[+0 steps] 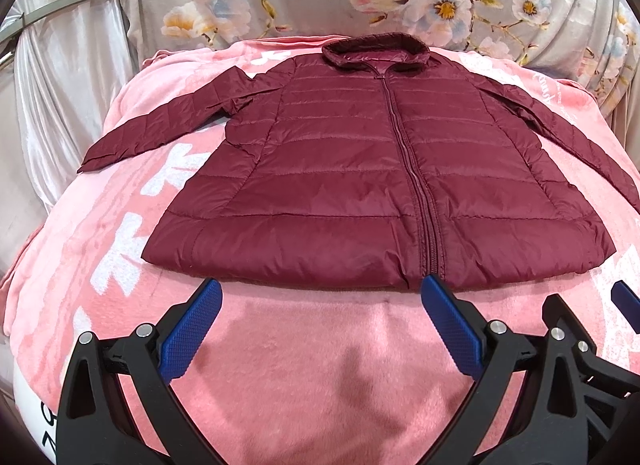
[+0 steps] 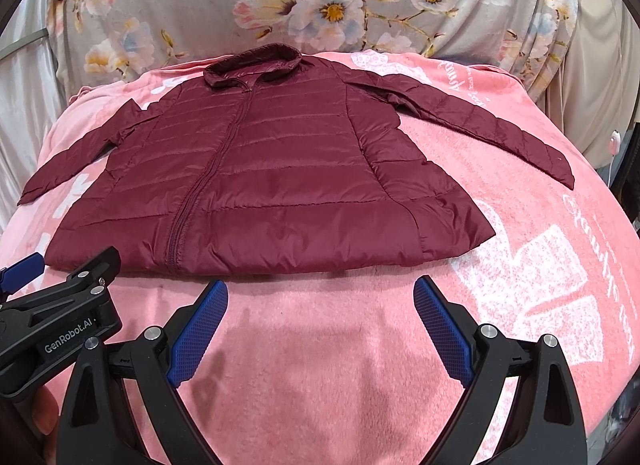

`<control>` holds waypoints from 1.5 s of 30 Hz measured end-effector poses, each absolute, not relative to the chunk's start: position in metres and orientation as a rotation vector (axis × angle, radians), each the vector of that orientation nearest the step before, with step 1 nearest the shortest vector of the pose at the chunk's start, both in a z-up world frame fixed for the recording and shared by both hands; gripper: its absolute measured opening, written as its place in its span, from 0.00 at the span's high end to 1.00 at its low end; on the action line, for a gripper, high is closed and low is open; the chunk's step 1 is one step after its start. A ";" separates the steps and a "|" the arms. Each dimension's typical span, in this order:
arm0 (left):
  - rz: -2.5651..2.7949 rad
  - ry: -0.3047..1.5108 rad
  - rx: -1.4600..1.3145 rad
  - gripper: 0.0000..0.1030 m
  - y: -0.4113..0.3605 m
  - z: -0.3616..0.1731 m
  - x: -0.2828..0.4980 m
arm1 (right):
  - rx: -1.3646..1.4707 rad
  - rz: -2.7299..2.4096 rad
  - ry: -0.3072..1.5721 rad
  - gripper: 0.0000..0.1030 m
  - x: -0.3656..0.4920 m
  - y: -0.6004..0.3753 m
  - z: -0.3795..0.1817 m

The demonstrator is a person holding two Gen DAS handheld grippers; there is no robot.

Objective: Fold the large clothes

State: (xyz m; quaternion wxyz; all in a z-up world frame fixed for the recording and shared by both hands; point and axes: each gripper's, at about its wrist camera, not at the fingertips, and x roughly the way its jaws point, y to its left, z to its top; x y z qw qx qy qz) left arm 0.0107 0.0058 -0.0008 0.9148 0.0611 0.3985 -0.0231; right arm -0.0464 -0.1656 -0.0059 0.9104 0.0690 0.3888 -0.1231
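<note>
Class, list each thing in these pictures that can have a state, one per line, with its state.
Jacket: flat, front up, unfolded.
Zip: closed.
Collar: standing open at the far end.
Sleeves: spread outward.
Blanket: spread under the jacket.
Left tool: open, empty.
Right tool: open, empty.

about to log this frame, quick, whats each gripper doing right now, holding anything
Left gripper: open, holding nothing, just short of the jacket hem.
Right gripper: open, holding nothing, also short of the hem.
</note>
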 end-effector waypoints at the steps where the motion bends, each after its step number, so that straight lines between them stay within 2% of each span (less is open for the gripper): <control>1: -0.049 0.823 0.127 0.05 0.005 -0.002 0.012 | 0.146 -0.253 0.804 0.11 -0.046 -0.166 -0.007; 12: -0.044 0.833 0.140 0.05 -0.005 -0.002 0.031 | 0.183 -0.290 0.780 0.11 -0.025 -0.202 -0.001; 21: -0.026 0.842 0.102 0.05 0.003 -0.001 0.067 | 0.494 -0.447 0.709 0.11 0.016 -0.369 0.008; 31: 0.012 0.832 0.019 0.05 0.033 0.000 0.114 | 0.760 -0.686 0.680 0.14 0.043 -0.534 -0.029; 37: 0.071 0.826 -0.001 0.05 0.054 -0.002 0.136 | 0.859 -0.746 0.656 0.29 0.045 -0.583 -0.053; 40: 0.092 0.837 -0.014 0.05 0.062 -0.005 0.145 | 0.863 -0.771 0.622 0.41 0.046 -0.591 -0.053; 41: 0.097 0.842 -0.020 0.05 0.065 -0.005 0.148 | 0.874 -0.774 0.612 0.51 0.049 -0.596 -0.053; 42: 0.102 0.843 -0.025 0.05 0.067 -0.006 0.150 | 0.883 -0.773 0.603 0.66 0.050 -0.598 -0.053; 43: 0.107 0.845 -0.033 0.05 0.070 -0.007 0.153 | 0.893 -0.769 0.594 0.73 0.052 -0.601 -0.052; 44: 0.110 0.843 -0.036 0.05 0.071 -0.007 0.154 | 0.898 -0.760 0.584 0.85 0.058 -0.603 -0.049; 45: 0.113 0.841 -0.036 0.05 0.072 -0.007 0.156 | 0.888 -0.754 0.574 0.91 0.060 -0.601 -0.044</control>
